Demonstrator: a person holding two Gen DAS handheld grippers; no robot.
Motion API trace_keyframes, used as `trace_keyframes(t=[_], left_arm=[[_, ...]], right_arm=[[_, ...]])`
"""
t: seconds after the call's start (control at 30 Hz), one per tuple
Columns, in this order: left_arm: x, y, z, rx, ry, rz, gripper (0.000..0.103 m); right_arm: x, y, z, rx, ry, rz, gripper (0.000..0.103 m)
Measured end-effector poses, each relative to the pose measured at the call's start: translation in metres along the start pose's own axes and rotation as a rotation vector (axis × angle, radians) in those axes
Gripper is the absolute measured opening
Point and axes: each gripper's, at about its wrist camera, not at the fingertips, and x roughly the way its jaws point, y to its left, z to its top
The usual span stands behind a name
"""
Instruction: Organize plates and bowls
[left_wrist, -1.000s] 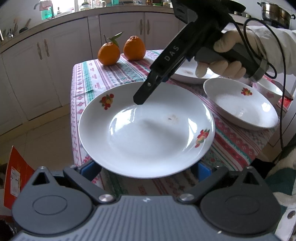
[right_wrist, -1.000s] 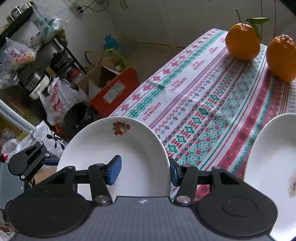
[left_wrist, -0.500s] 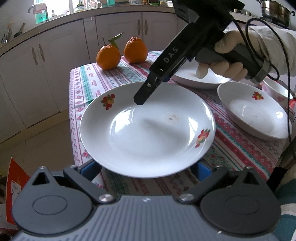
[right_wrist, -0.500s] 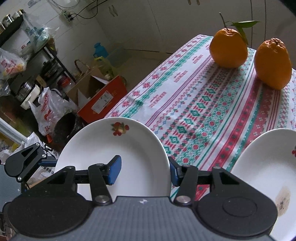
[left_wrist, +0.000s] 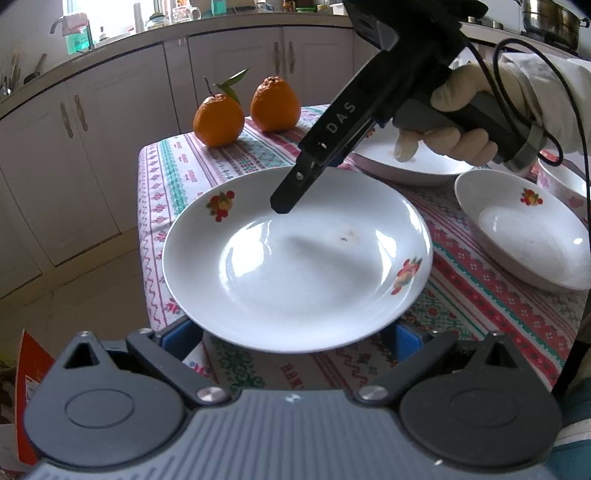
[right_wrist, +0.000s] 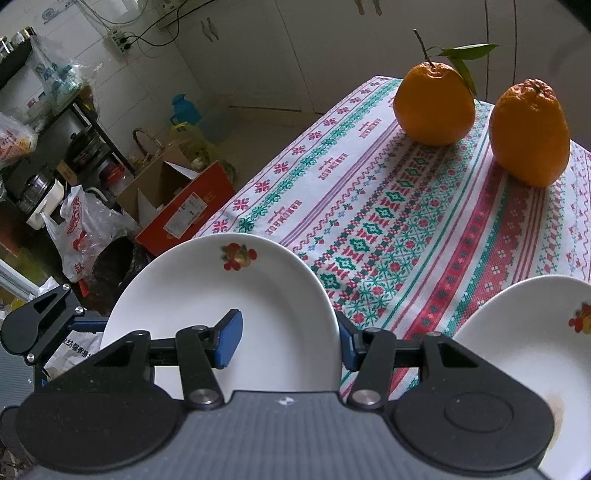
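A white plate (left_wrist: 295, 266) with fruit prints hangs above the near corner of the patterned table (left_wrist: 480, 302). My right gripper (right_wrist: 288, 332) is shut on the plate (right_wrist: 229, 288), one blue pad on its top face and the other under its rim. In the left wrist view, the right gripper (left_wrist: 284, 203) reaches over the plate's far rim. My left gripper (left_wrist: 293, 336) is open, its blue pads spread wide beneath the plate's near rim. Whether they touch it I cannot tell.
A second white plate (left_wrist: 524, 236) lies to the right, a third (left_wrist: 406, 162) behind the gloved hand (left_wrist: 454, 122), and a small bowl (left_wrist: 565, 184) at far right. Two oranges (left_wrist: 218, 118) stand at the far end. A red box (right_wrist: 184, 214) and bags sit on the floor.
Both grippers and the plate have drifted together along the table. In the right wrist view the oranges slid left and more of the neighbouring plate shows. The grip is unchanged.
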Motion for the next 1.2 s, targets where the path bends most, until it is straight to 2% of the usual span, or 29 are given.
trace_keyframes(t=[0.77,1.0,1.1,1.2], left_arm=[[0.001,-0.001,0.000,-0.003,-0.008,0.005,0.101],[-0.001,-0.002,-0.002,-0.005,-0.008,0.020,0.102],[-0.012,-0.003,-0.004,-0.027,-0.007,0.038,0.102],[-0.034,-0.007,-0.010,-0.060,-0.021,0.073,0.102]], right_arm=[[0.001,0.003,-0.003,-0.017,0.000,-0.018,0.062],[-0.002,0.014,-0.003,-0.054,-0.012,-0.018,0.084],[-0.018,0.024,-0.008,-0.088,-0.046,-0.048,0.095],[-0.048,0.037,-0.019,-0.128,-0.106,-0.078,0.099]])
